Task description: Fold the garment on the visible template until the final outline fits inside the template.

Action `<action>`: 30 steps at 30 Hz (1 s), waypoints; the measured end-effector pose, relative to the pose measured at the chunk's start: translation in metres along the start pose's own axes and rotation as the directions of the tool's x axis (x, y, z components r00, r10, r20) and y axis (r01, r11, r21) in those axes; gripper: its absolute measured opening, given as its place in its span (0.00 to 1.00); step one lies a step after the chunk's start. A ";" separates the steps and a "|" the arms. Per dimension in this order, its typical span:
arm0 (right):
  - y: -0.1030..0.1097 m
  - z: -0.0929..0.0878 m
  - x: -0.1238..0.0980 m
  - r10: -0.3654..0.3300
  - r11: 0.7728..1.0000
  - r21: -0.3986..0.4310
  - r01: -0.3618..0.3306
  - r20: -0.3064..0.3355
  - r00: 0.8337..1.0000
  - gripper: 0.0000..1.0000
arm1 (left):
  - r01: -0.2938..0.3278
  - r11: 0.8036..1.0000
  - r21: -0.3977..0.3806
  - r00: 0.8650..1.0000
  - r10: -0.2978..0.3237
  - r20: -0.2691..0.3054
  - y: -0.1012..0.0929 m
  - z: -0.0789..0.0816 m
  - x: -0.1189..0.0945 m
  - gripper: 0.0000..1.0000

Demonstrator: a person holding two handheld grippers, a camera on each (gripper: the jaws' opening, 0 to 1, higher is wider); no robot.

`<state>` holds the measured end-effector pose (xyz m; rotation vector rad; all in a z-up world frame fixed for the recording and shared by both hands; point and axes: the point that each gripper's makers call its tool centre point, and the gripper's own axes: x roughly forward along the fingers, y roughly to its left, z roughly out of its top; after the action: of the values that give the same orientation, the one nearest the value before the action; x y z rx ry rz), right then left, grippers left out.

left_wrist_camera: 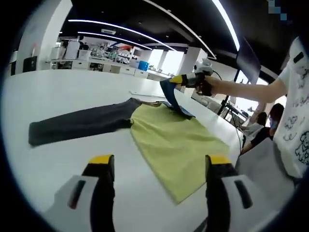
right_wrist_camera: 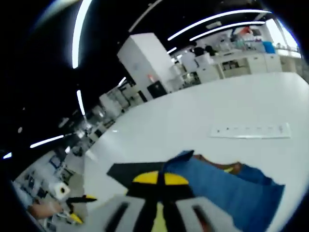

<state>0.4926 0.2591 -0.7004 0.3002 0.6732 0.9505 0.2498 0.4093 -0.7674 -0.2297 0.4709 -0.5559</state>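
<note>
White tabletop (left_wrist_camera: 63, 87) stretches wide under a dark ceiling crossed by long light strips (left_wrist_camera: 116, 24), with white counters and shelving (left_wrist_camera: 91, 58) along the far wall and a bright window beyond. On the table lies a dark grey garment (left_wrist_camera: 77, 123), spread flat and reaching out to the left, its right end meeting a yellow-green sheet (left_wrist_camera: 176, 145) that lies flat to the right and nearer the camera. In the left gripper view, the left gripper (left_wrist_camera: 159, 166) hangs above the near edge of the table, its two yellow-tipped jaws standing wide apart with nothing between them. Farther off on the right, the right gripper (left_wrist_camera: 176, 80) is held by a person's hand (left_wrist_camera: 206, 87) on a bare arm, a white printed shirt (left_wrist_camera: 297, 111) at the edge of the view; its yellow tips are pinched on a blue edge of the cloth, lifted clear of the table above the far corner of the yellow-green sheet. The right gripper view shows those jaws pressed together around the blue fabric (right_wrist_camera: 231, 186), which fans out to the right, with a brown patch at its upper edge. A flat white strip (right_wrist_camera: 251, 130) lies on the table beyond it. Two other people sit in the background at far right.
</note>
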 end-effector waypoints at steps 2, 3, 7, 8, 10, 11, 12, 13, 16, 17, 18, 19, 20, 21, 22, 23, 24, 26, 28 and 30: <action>0.005 -0.001 0.008 -0.013 1.000 -0.008 0.013 0.009 1.000 0.00 | 0.001 1.000 -0.005 1.000 -0.001 0.000 -0.002 -0.001 0.000 0.74; 0.006 -0.002 0.012 -0.016 1.000 -0.011 0.016 0.012 1.000 0.00 | 0.001 1.000 -0.008 1.000 -0.001 -0.001 -0.002 -0.002 0.001 0.74; 0.011 -0.014 0.033 -0.022 1.000 -0.016 0.021 -0.006 1.000 0.00 | 0.004 1.000 -0.016 1.000 -0.004 -0.004 -0.003 -0.005 0.002 0.74; 0.010 -0.017 0.037 -0.022 1.000 -0.018 0.022 -0.015 1.000 0.00 | 0.004 1.000 -0.019 1.000 -0.005 -0.004 -0.004 -0.006 0.002 0.74; 0.007 -0.026 0.048 -0.033 0.999 -0.019 0.032 -0.038 0.999 0.00 | 0.004 1.000 -0.022 1.000 -0.004 -0.006 -0.004 -0.007 0.002 0.74; 0.005 -0.032 0.054 -0.035 0.999 -0.021 0.034 -0.052 0.998 0.00 | 0.002 1.000 -0.025 1.000 -0.003 -0.006 -0.005 -0.007 0.002 0.74; 0.003 -0.037 0.057 -0.041 0.999 -0.026 0.040 -0.066 0.997 0.00 | 0.000 1.000 -0.026 1.000 0.000 -0.005 -0.004 -0.007 0.002 0.74; 0.000 -0.043 0.060 -0.056 0.998 -0.043 0.052 -0.086 0.995 0.00 | -0.003 1.000 -0.030 1.000 0.003 -0.001 -0.004 -0.007 0.001 0.74; -0.004 -0.056 0.069 -0.063 0.997 -0.045 0.058 -0.122 0.991 0.00 | -0.013 0.999 -0.041 1.000 0.014 0.008 -0.004 -0.006 -0.002 0.74; -0.006 -0.058 0.072 -0.065 0.997 -0.047 0.060 -0.126 0.990 0.00 | -0.015 0.999 -0.044 1.000 0.016 0.008 -0.005 -0.006 -0.003 0.74; -0.005 -0.061 0.073 -0.069 0.997 -0.043 0.064 -0.131 0.989 0.00 | -0.017 0.999 -0.045 1.000 0.018 0.010 -0.005 -0.006 -0.004 0.74; -0.005 -0.062 0.074 -0.070 0.997 -0.041 0.065 -0.133 0.989 0.00 | -0.020 0.999 -0.047 1.000 0.020 0.010 -0.006 -0.007 -0.004 0.74; -0.006 -0.064 0.076 -0.070 0.997 -0.041 0.064 -0.140 0.988 0.00 | -0.021 0.999 -0.050 1.000 0.021 0.010 -0.006 -0.007 -0.005 0.74; -0.006 -0.065 0.079 -0.072 0.997 -0.042 0.066 -0.143 0.987 0.00 | -0.023 0.998 -0.050 1.000 0.024 0.010 -0.006 -0.008 -0.005 0.74; -0.005 -0.068 0.080 -0.077 0.996 -0.049 0.070 -0.152 0.985 0.00 | -0.026 0.998 -0.053 1.000 0.026 0.011 -0.007 -0.008 -0.005 0.74; -0.005 -0.071 0.082 -0.078 0.996 -0.054 0.070 -0.162 0.984 0.00 | -0.026 0.998 -0.057 1.000 0.027 0.011 -0.007 -0.008 -0.005 0.74; -0.006 -0.073 0.085 -0.082 0.996 -0.060 0.073 -0.166 0.983 0.00 | -0.029 0.998 -0.059 0.999 0.030 0.014 -0.008 -0.008 -0.006 0.73; -0.006 -0.076 0.089 -0.077 0.996 -0.055 0.068 -0.179 0.981 0.00 | -0.032 0.997 -0.069 0.999 0.034 0.018 -0.010 -0.008 -0.006 0.73; -0.006 -0.078 0.094 -0.074 0.996 -0.063 0.064 -0.186 0.980 0.00 | -0.031 0.997 -0.074 0.999 0.032 0.024 -0.013 -0.007 -0.006 0.73; -0.008 -0.082 0.099 -0.084 0.995 -0.078 0.070 -0.199 0.976 0.00 | -0.031 0.997 -0.074 0.999 0.034 0.028 -0.014 -0.007 -0.005 0.73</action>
<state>0.4844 0.3321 -0.8058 0.1146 0.8296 0.9356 0.2365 0.4002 -0.7667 -0.2996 0.4662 -0.5033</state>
